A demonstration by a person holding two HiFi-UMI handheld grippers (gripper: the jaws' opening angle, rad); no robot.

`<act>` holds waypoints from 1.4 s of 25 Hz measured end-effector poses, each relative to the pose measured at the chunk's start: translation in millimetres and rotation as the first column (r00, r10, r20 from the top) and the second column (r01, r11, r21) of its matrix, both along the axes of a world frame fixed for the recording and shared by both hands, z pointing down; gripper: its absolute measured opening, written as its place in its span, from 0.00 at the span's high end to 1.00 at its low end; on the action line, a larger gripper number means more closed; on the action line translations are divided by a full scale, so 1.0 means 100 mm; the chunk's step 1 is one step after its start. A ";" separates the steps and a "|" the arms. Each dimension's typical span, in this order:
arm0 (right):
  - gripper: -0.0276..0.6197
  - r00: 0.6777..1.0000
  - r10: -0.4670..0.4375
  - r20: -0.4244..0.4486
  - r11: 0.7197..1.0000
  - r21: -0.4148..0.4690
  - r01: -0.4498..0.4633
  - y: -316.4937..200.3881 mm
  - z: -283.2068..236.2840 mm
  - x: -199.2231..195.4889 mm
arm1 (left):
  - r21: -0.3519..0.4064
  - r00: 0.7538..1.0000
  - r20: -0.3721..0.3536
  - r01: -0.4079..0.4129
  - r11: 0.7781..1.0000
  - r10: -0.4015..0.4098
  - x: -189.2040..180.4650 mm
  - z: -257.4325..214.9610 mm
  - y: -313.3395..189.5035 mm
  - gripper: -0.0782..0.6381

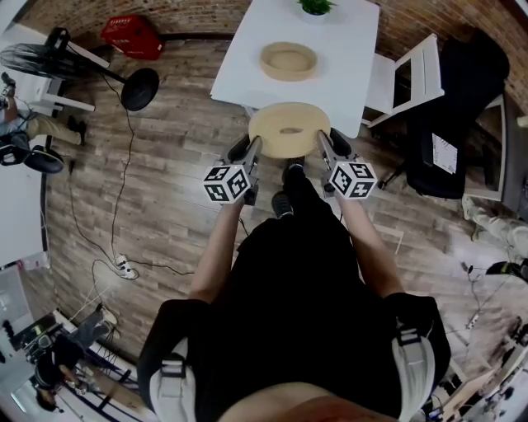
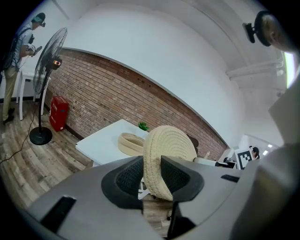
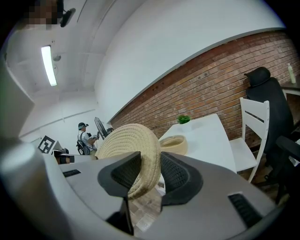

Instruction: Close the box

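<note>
I hold a round woven lid [image 1: 289,129] flat in the air between both grippers, just in front of the white table's [image 1: 346,74] near edge. My left gripper [image 1: 250,150] is shut on the lid's left rim and my right gripper [image 1: 324,146] on its right rim. In the left gripper view the lid [image 2: 169,152] stands edge-on between the pads of that gripper [image 2: 152,176]. The right gripper [image 3: 150,171] pinches the lid [image 3: 127,144] the same way. The open round woven box [image 1: 289,61] sits on the table beyond the lid, apart from it, and is the box [image 2: 131,143] [image 3: 174,144] in both gripper views.
A small green plant [image 1: 316,7] stands at the table's far edge. A white chair [image 1: 412,78] and a black office chair [image 1: 462,107] stand right of the table. A floor fan [image 1: 140,88], a red basket [image 1: 132,35] and cables [image 1: 124,264] lie left. A person [image 3: 84,138] stands far off.
</note>
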State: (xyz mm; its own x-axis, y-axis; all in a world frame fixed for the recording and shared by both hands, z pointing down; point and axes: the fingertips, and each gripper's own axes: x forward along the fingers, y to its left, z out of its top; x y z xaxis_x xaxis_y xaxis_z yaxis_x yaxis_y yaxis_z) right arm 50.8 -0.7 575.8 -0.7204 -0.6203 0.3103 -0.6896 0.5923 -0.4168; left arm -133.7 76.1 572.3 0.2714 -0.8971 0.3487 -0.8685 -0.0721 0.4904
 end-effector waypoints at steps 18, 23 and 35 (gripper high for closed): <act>0.75 0.999 -0.003 -0.036 0.997 -0.080 0.000 -1.11 0.31 -0.36 | -0.070 0.999 -0.041 0.003 0.998 -0.006 -0.36 0.30 -1.12 0.71; 0.75 0.999 0.006 -0.042 0.995 -0.096 -0.010 -1.41 0.36 -0.41 | -0.092 0.999 -0.049 -0.003 0.996 -0.001 -0.41 0.36 -1.41 0.71; 0.75 0.999 0.000 -0.041 0.992 -0.122 -0.005 -2.00 0.45 -0.53 | -0.128 0.999 -0.037 -0.006 0.992 0.001 -0.51 0.42 -2.01 0.71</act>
State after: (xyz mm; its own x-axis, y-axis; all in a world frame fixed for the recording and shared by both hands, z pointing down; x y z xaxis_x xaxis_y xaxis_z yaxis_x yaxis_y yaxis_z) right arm -1.7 -201.1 620.5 -0.7039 -0.5777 0.4132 -0.7090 0.5368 -0.4573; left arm -184.8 -124.8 614.2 0.2894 -0.8447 0.4502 -0.8497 -0.0101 0.5272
